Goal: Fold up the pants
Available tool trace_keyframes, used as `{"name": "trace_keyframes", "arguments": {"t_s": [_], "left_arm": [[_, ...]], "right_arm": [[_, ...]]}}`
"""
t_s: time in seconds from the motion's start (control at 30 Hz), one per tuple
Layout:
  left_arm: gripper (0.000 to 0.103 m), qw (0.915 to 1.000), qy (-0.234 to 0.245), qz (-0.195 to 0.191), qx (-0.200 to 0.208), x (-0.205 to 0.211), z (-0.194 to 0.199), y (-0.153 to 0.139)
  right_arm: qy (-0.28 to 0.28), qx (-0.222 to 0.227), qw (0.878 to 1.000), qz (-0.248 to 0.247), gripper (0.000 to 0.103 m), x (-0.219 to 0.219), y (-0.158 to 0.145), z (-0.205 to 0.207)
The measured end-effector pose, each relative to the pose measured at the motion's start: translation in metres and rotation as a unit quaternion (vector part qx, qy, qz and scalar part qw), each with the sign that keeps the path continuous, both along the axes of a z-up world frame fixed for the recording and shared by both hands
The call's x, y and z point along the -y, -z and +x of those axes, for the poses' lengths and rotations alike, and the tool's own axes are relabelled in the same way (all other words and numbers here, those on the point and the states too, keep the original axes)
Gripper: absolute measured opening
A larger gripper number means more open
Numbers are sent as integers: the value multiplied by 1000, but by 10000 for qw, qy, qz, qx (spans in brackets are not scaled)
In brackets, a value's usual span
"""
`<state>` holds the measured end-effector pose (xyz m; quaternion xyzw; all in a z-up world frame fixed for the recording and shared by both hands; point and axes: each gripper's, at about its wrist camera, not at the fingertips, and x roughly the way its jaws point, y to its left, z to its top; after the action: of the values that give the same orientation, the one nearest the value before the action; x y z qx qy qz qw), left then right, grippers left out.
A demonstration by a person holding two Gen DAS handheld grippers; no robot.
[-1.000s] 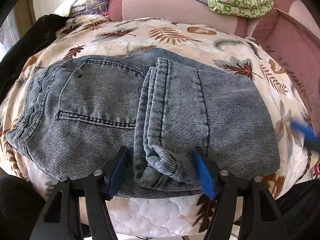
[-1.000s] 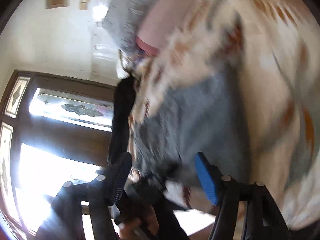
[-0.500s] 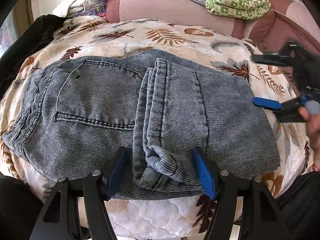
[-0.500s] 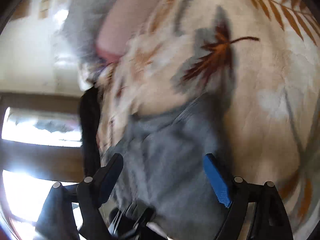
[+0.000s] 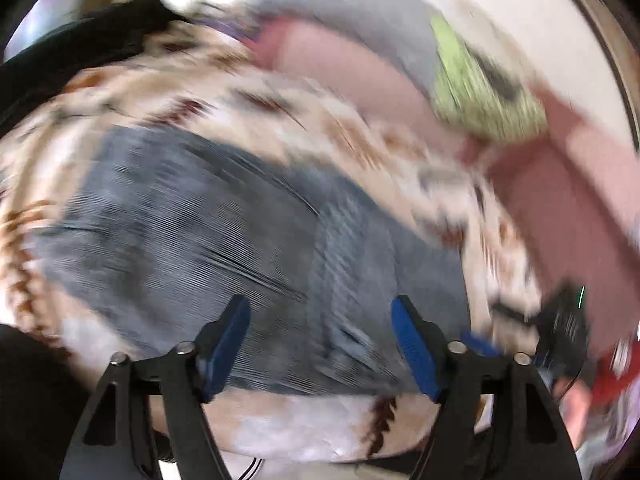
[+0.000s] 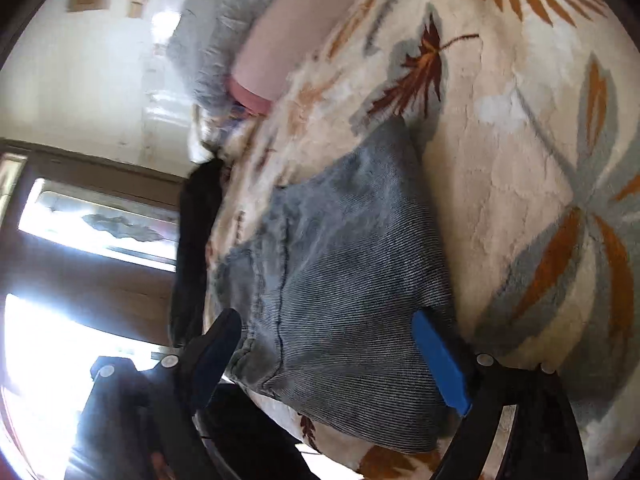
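The folded pants (image 5: 224, 216) lie on the leaf-print blanket (image 5: 304, 128), which spreads past them on every side. Behind the blanket runs a long bolster (image 5: 352, 64), with a folded cloth (image 5: 480, 92) on top toward the right. A dark garment (image 5: 80, 36) lies at the blanket's far left edge. In the right wrist view a window (image 6: 80, 216) stands left of the bed

So what I'm working on is a bed covered by a cream leaf-print blanket (image 6: 520, 128). The folded grey pants (image 6: 344, 280) lie flat on it near the front edge. Along the far edge there's a pink bolster (image 5: 340, 64) with a grey quilt (image 5: 360, 12) and green cloth (image 5: 480, 96) piled on it.
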<state>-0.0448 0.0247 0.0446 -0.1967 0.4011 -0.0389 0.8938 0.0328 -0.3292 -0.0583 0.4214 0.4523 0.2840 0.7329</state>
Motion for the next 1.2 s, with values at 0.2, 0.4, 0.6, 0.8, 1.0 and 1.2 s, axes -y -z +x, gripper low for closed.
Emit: {"name": "trace_keyframes", "arguments": {"t_s": [0.2,0.4,0.6,0.8,1.0,1.2], "left_arm": [[86,9774,-1850,-935,-407,-106,-12,21],[86,9640,-1981,-1621,-717,-124,-3,48],[86,9558,-2085,-1909,-812,-131,-2,60],[31,9574,-2201,-1696,-788,-141,12,54],[25,9626,-2074,-1585,-727,-146,12,60],[25,9665,-1992,-1478,-665,-145,10,60]], "right_arm": [[77,-161,9994,304,89,8,3,2],[54,-140,9996,249,90,2,4,7],[38,-112,9997,192,91,0,5,7],[20,-81,9999,149,92,-6,3,9],[202,-352,9986,328,92,-9,-23,9],[-1277,22,9891,731,92,-131,-82,36]]}}
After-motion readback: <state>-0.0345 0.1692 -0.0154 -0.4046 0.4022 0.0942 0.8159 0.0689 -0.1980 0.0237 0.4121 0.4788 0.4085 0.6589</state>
